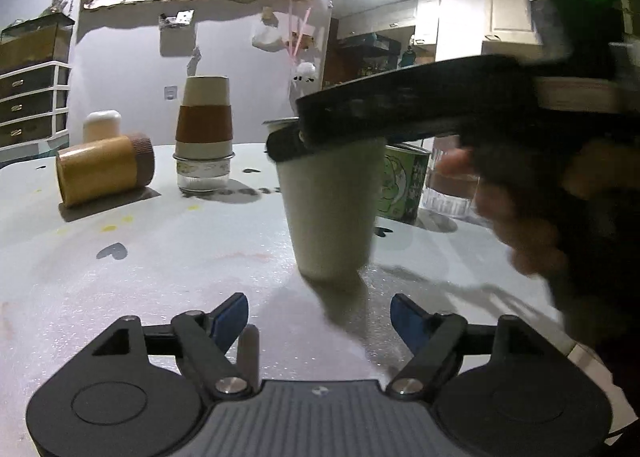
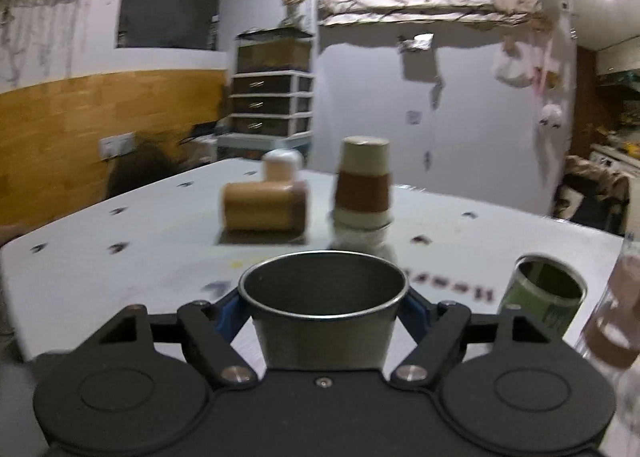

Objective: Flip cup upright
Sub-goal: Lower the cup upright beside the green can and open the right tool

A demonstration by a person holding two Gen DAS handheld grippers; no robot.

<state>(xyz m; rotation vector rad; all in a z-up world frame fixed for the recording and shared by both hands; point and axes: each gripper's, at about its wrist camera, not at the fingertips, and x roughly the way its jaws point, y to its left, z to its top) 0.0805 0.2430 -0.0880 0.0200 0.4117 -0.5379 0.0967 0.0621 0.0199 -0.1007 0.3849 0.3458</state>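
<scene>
A pale metal cup [image 1: 330,209] stands upright, mouth up, on the white table [image 1: 160,257], its base at or just above the surface. My right gripper [image 1: 288,145] is shut on the cup near its rim; in the right wrist view the cup [image 2: 324,321] sits between the blue pads [image 2: 228,311], open mouth toward the camera. My left gripper [image 1: 318,317] is open and empty, low over the table just in front of the cup.
A yellow-brown cup [image 1: 104,171] lies on its side at the left. An upside-down beige and brown cup [image 1: 205,119] is stacked on a glass. A green tin [image 1: 404,185] and a ribbed glass [image 1: 450,193] stand behind the held cup. A small white jar [image 1: 102,125] stands further back.
</scene>
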